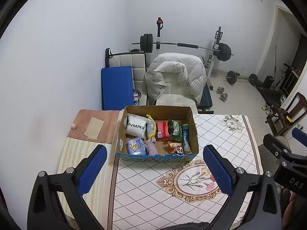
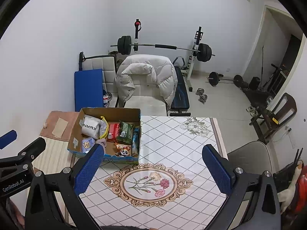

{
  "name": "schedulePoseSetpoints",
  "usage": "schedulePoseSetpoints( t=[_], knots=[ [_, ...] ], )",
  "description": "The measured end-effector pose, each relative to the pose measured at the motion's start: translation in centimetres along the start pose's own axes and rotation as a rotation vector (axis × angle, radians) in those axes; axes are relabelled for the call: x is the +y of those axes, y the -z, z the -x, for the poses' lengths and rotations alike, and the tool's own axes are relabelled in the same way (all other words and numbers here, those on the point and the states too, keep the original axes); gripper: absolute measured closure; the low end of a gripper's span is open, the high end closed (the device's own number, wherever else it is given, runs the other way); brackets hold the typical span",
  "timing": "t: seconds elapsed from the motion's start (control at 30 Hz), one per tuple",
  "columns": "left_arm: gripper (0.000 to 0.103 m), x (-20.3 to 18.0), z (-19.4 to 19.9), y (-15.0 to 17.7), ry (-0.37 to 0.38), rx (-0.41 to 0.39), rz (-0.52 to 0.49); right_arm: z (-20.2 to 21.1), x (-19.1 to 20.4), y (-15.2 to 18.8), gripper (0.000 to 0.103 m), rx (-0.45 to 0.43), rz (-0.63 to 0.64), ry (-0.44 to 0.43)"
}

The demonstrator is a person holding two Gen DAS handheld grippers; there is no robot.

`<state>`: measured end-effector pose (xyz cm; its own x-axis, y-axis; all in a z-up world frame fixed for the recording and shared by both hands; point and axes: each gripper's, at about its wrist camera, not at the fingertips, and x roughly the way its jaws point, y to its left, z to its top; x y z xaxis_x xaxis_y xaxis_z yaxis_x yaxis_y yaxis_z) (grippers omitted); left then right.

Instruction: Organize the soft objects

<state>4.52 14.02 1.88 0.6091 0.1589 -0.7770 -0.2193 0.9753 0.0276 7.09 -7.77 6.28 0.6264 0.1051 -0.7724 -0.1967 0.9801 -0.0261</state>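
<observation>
Both grippers hover spread and empty above the tabletop [image 1: 153, 191]: left gripper [image 1: 153, 168], right gripper [image 2: 153, 169]. The cardboard box [image 1: 156, 132] of soft packets sits at 12 o'clock; best approach is descending vertically over one packet, clear of the walls.

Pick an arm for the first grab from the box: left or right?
Left, probably. The cardboard box sits straight ahead between the open left gripper fingers, while for the right gripper, also open, it lies off to the left.
</observation>
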Motion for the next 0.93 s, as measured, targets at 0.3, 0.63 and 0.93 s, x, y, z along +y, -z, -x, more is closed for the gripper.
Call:
schedulePoseSetpoints(
  t=[0.3,0.63,0.93],
  knots=[
    [0.000,0.04,-0.04,-0.02,-0.001,0.001,0.001,-0.10,-0.01,-0.15,0.000,0.005,-0.005,0.000],
    [0.000,0.06,-0.15,-0.02,-0.001,0.000,-0.002,-0.28,0.12,0.11,0.000,0.006,-0.011,0.002],
    [0.000,0.29,-0.04,-0.14,-0.007,-0.011,0.002,-0.32,0.05,0.10,0.000,0.004,-0.012,-0.002]
  ],
)
